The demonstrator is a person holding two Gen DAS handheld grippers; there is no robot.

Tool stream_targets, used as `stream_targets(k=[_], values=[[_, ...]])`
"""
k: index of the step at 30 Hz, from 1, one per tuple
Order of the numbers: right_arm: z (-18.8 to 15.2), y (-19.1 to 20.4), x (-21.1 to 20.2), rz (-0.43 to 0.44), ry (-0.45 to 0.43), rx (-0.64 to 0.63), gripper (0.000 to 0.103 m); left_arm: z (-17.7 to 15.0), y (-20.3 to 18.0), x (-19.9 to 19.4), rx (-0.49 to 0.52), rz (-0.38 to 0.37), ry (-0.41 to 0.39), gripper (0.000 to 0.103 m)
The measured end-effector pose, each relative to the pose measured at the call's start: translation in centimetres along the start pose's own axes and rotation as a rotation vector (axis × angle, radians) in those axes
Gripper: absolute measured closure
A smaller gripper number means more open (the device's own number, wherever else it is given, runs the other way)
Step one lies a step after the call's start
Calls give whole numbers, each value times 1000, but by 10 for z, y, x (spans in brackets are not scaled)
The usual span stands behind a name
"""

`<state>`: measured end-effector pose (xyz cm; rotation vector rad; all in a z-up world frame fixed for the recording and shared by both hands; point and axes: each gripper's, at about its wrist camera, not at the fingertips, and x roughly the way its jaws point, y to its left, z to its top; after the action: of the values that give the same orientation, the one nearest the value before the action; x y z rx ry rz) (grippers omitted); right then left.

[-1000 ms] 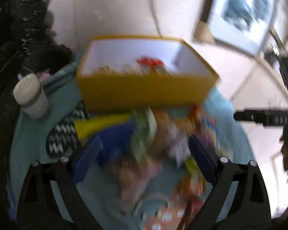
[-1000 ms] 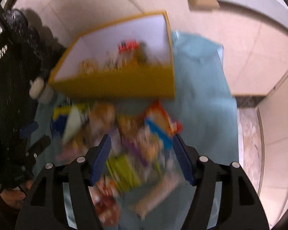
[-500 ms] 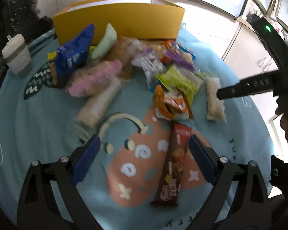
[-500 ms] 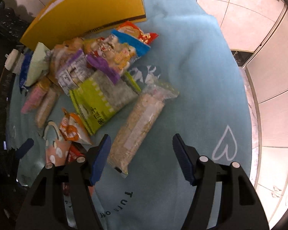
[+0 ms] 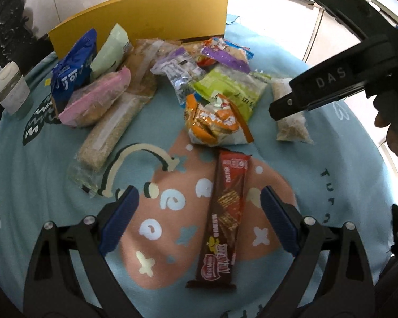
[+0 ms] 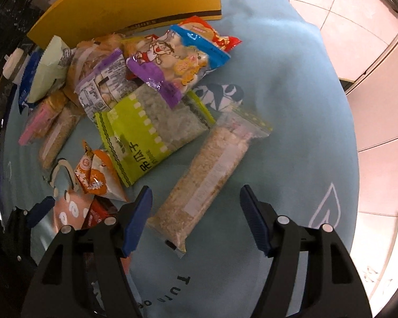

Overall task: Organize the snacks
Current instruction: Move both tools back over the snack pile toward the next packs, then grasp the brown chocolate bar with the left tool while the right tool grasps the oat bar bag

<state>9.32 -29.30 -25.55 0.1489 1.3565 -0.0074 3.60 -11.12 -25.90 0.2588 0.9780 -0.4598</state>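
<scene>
Right tongs (image 6: 196, 214) agape over cereal bar (image 6: 204, 177), unheld

A home: tiled floor (image 6: 358, 13), cartoon-print cloth (image 5: 172, 212).

A heap of wrapped snacks is spread in front of the yellow box (image 5: 146, 18), which is stood at the far edge. Nearest its wall, a blue bag (image 5: 74, 63) and a pale green pouch (image 5: 111, 50) are propped, with a purple-edged cartoon packet (image 6: 172, 55) towards its right corner. Further from the box, a pink-striped pack (image 5: 95, 98), a lime-green packet (image 6: 146, 132) and an orange-and-white bag (image 5: 212, 122) are laid. Two clear sleeves of pale crackers (image 6: 204, 180) (image 5: 111, 129) are angled outward, and farthest from the box a long brown-and-red wafer bar (image 5: 225, 217) is laid flat
</scene>
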Motion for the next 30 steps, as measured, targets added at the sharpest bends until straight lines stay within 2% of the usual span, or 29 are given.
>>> stream_targets(k=[3,4,8,14,17,21,22,23,24,25,26,28,30], values=[[1,5,9,-20,4,-3,32,-4,0,10,20,24,21,8],[-2,10,6,-25,-26,-18,32,-6,0,13,26,30,16,6],[-14,29,17,-100,-61,-142,30,-10,1,14,22,31,-15,4],[-25,42,18,-114,-64,-194,32,-12,1,14,17,39,-26,4],[-32,47,19,-117,-77,-215,32,-13,1,12,16,27,-25,8],[-40,55,21,-138,-114,-267,30,-23,-5,0,57,-3,-49,25],[-43,49,18,-139,-123,-255,21,-23,-6,-1,65,-10,-53,30],[-48,42,20,-149,-129,-217,1,-23,-7,-2,69,-15,-55,32],[-49,31,25,-117,-107,-156,1,-23,-8,-3,75,-21,-57,36],[-51,25,24,-85,-133,-137,1,-24,-9,-4,86,-29,-61,40],[-54,30,26,-103,-132,-185,1,-24,-9,-4,92,-36,-63,43],[-57,31,28,-98,-132,-202,1,-24,-14,-5,117,-55,-74,60],[-56,33,30,-97,-106,-204,1,-26,-17,-6,126,-68,-84,67]])
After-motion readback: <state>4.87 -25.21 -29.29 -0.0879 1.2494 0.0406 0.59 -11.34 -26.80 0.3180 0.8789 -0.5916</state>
